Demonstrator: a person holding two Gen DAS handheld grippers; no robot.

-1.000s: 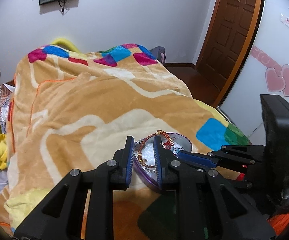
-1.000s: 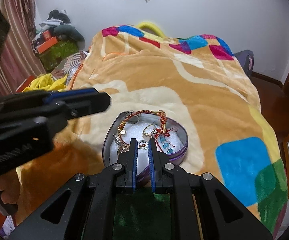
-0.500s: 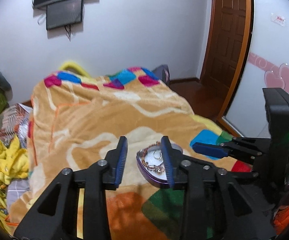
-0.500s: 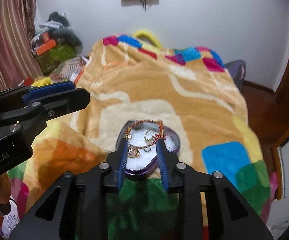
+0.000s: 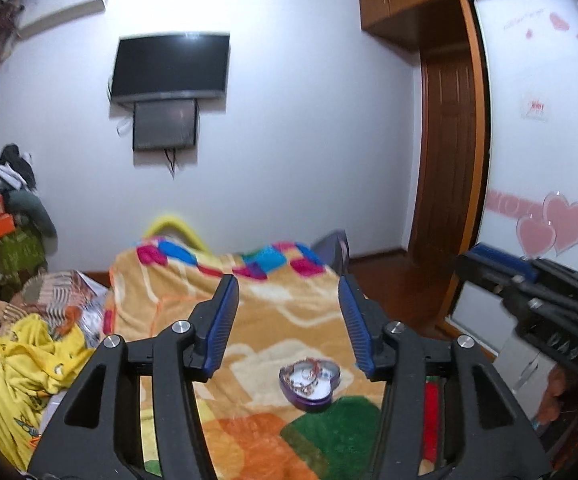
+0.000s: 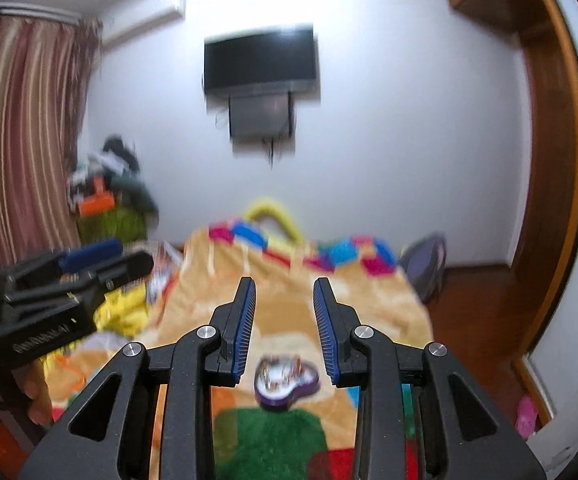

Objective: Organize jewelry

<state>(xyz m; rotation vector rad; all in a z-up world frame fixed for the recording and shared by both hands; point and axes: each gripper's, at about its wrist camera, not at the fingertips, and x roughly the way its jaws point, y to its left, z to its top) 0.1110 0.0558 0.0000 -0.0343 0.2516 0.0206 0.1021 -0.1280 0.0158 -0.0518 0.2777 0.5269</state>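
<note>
A purple heart-shaped jewelry box point(image 5: 310, 385) lies open on the orange patterned blanket point(image 5: 289, 320), with rings, a pendant and a red beaded bracelet on its white lining. It also shows, blurred, in the right wrist view point(image 6: 287, 381). My left gripper point(image 5: 289, 300) is open and empty, held high above and behind the box. My right gripper point(image 6: 285, 300) is open and empty, also raised well back from the box. The right gripper shows at the right of the left wrist view point(image 5: 529, 292), and the left gripper at the left of the right wrist view point(image 6: 69, 280).
The bed fills the middle of the room. Yellow clothes point(image 5: 21, 360) are heaped at its left side. A TV point(image 5: 171, 66) hangs on the far wall. A brown door point(image 5: 449, 152) and a wardrobe with pink hearts point(image 5: 553, 224) stand at the right. A striped curtain point(image 6: 21, 128) hangs at left.
Both grippers have opened wide and pulled up and back from the jewelry box. The box now looks small and far below, and the wall and TV have come into view.
</note>
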